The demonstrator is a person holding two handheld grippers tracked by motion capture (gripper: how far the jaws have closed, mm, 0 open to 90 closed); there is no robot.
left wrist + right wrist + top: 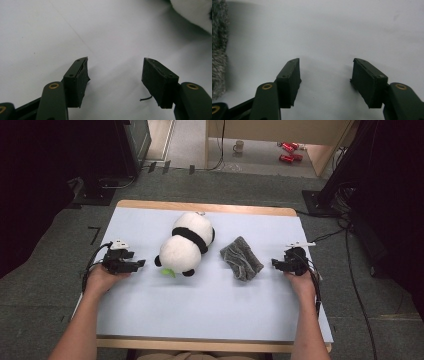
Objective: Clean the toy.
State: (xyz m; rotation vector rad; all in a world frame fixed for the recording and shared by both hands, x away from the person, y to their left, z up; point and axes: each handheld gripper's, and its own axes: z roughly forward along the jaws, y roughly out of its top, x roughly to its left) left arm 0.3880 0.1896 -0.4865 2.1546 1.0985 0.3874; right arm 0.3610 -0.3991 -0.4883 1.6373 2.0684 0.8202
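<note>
The left gripper (pixel 141 263) sits near the table's (pixel 200 315) left edge, the right gripper (pixel 274 263) near its right edge, both with jaws apart and empty. Between them lie the panda plush (pixel 186 245) and grey cloth (pixel 241 258); the near half is bare

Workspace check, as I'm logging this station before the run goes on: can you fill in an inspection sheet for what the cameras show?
Surface: pale blue sheet over a wooden table, edges showing front and back.
Job's things: plush panda lying on its side left of centre; grey fuzzy cloth bunched to its right, apart from it.
Clutter: nothing seen on the sheet.
Grippers: left gripper and right gripper low at the sheet's sides, both open, nothing between the jaws.
Cables: one trails from each gripper; more cables on the floor at right.
Surroundings: grey carpet; mug and red cans on the floor beyond.
</note>
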